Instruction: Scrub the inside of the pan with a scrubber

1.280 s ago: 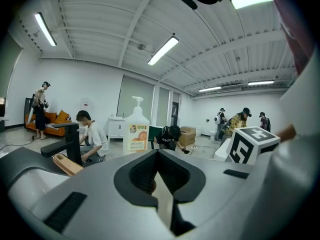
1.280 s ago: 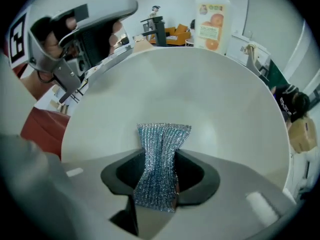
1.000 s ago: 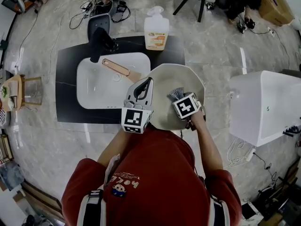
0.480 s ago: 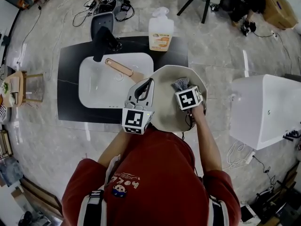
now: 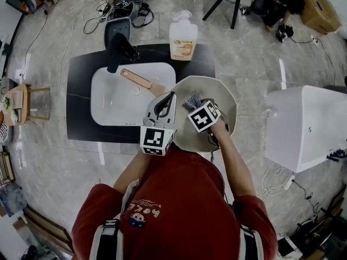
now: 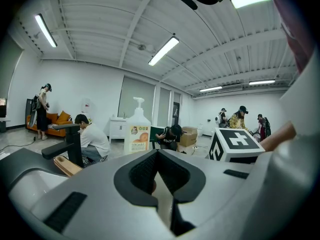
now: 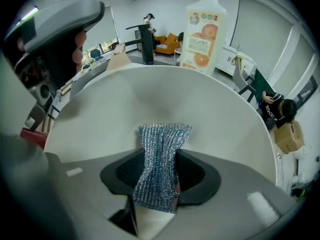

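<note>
Just right of the sink (image 5: 108, 99), the left gripper (image 5: 165, 99) pinches the pan (image 5: 219, 96) by its left rim. The right gripper (image 5: 195, 107) clamps the scrubber (image 7: 161, 154) inside it. Scrubbing seems under way; the next move calls for pressing down and sweeping across.

Seen from the head, the right tool (image 5: 197, 107) hides most of the scrubber (image 5: 192, 100); the left tool (image 5: 168, 97) covers part of the pan (image 5: 218, 92) rim.

The person wears a red short-sleeved shirt (image 5: 179, 199) with a small cartoon figure and pale lettering on the chest, under grey shoulder straps (image 5: 108, 237) striped in white. The left gripper (image 5: 169, 97) and right gripper (image 5: 195, 106) have light grey shells and black jaw pads. Each carries a cube (image 5: 157, 138) of black-and-white square markers.
</note>
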`<state>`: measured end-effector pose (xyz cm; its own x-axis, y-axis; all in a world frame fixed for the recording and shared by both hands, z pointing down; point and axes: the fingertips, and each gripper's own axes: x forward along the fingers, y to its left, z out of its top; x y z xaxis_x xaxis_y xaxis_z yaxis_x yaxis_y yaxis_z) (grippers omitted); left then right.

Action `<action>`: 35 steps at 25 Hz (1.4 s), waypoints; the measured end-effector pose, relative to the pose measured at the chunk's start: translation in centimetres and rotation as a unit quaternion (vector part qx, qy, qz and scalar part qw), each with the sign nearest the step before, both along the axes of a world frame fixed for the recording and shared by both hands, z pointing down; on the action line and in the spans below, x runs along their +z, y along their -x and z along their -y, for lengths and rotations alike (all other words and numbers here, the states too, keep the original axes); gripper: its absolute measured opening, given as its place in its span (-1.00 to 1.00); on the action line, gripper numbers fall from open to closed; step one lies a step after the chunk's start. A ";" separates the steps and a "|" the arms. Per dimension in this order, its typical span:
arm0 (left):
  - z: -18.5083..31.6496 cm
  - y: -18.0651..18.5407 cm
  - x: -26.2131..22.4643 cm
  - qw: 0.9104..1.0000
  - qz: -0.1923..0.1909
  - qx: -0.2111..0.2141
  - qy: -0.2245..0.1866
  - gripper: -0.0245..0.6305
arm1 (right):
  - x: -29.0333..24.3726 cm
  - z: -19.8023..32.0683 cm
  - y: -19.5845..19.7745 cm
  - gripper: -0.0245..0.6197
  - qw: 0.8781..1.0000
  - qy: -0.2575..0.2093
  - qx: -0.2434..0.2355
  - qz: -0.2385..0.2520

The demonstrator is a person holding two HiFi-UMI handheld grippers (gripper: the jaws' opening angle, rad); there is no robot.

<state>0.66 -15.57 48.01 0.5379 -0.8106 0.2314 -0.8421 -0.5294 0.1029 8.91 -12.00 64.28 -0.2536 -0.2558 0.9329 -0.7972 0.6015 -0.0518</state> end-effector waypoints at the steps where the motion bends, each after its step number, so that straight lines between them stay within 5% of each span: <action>1: -0.1 0.0 -0.1 1.000 0.000 0.000 -0.001 -0.91 | 0.0 -0.5 0.3 -0.30 1.000 0.008 -0.007 0.003; 11: -1.0 -0.2 -0.4 1.000 0.001 0.001 -0.004 -0.91 | 0.1 -5.5 0.9 -0.28 0.996 0.076 0.001 0.053; 18: -1.5 -0.3 -0.4 1.000 0.003 0.003 -0.003 -0.91 | -0.1 -6.0 -1.2 -0.29 0.992 0.079 0.064 0.069; 27: -1.7 -0.9 -1.4 1.000 -0.002 0.015 -0.003 -0.91 | -4.6 -4.4 -3.1 -0.29 0.981 -0.006 0.142 0.133; 35: -1.3 -2.0 -3.3 1.000 -0.006 0.022 -0.002 -0.91 | -11.2 -2.2 -6.4 -0.29 0.946 -0.120 0.222 0.205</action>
